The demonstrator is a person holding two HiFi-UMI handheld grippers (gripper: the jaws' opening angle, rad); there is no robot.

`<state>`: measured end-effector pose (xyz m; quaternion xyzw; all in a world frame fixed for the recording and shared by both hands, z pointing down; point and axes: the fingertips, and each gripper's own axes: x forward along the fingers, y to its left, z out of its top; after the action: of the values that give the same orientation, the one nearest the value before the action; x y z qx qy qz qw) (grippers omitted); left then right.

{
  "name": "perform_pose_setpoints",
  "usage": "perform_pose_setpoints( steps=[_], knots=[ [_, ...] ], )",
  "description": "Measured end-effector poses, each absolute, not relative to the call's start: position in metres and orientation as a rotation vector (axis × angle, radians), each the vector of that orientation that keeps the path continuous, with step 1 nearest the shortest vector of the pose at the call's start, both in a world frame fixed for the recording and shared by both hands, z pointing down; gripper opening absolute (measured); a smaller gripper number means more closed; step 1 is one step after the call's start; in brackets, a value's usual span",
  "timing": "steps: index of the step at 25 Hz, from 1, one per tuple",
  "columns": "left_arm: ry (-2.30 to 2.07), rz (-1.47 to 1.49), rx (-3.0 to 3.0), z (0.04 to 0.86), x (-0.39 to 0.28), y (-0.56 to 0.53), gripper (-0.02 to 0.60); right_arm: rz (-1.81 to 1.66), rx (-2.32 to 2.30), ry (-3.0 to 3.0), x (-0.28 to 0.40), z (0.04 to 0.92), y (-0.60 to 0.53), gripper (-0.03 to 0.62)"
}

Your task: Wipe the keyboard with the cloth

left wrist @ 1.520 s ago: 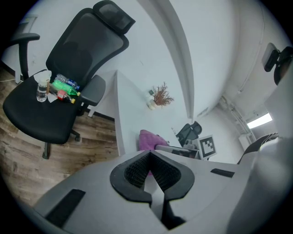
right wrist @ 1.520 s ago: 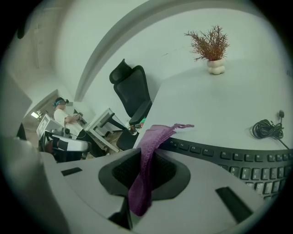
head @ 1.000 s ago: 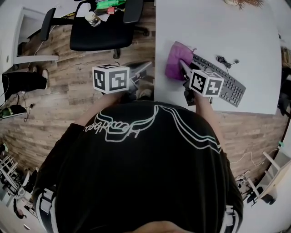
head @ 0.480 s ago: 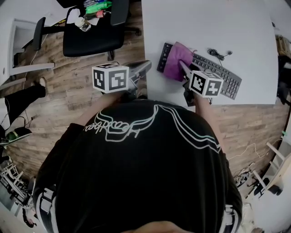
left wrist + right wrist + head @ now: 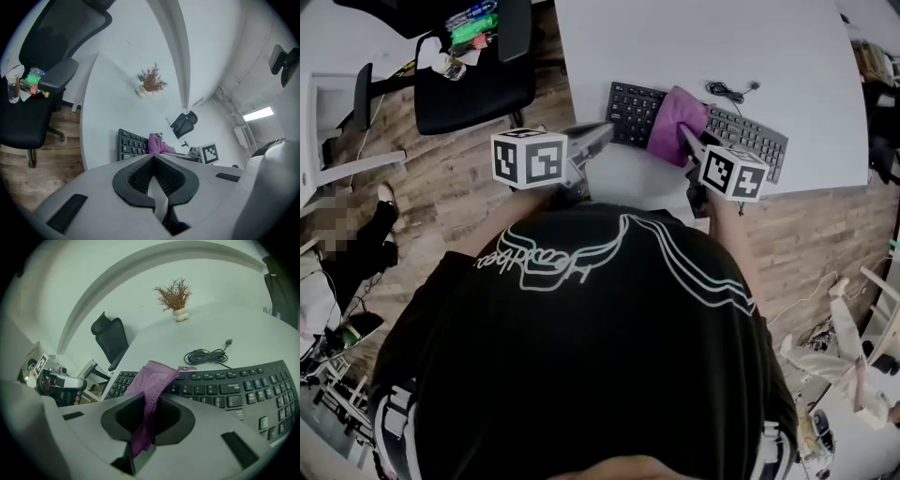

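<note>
White worktop (image 5: 703, 37), black keyboard (image 5: 755, 141) lengthwise along its near edge, purple cloth (image 5: 677, 117) draped across it.
We note the right gripper (image 5: 684, 136) clamped on the cloth, left of the keyboard's middle; the longer run of keys lies rightward. The left gripper (image 5: 605, 131) is closed on nothing, by the near left corner.
</note>
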<state>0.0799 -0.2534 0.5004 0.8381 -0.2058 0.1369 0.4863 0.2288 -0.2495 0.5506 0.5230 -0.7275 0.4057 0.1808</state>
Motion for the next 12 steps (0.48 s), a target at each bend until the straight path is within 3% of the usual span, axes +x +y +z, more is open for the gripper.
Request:
perform_pose_setpoints(
  steps=[12],
  knots=[
    [-0.457, 0.357, 2.068, 0.492, 0.098, -0.249, 0.006, 1.163, 1.643, -1.951, 0.295, 0.550, -0.228, 0.055]
  ],
)
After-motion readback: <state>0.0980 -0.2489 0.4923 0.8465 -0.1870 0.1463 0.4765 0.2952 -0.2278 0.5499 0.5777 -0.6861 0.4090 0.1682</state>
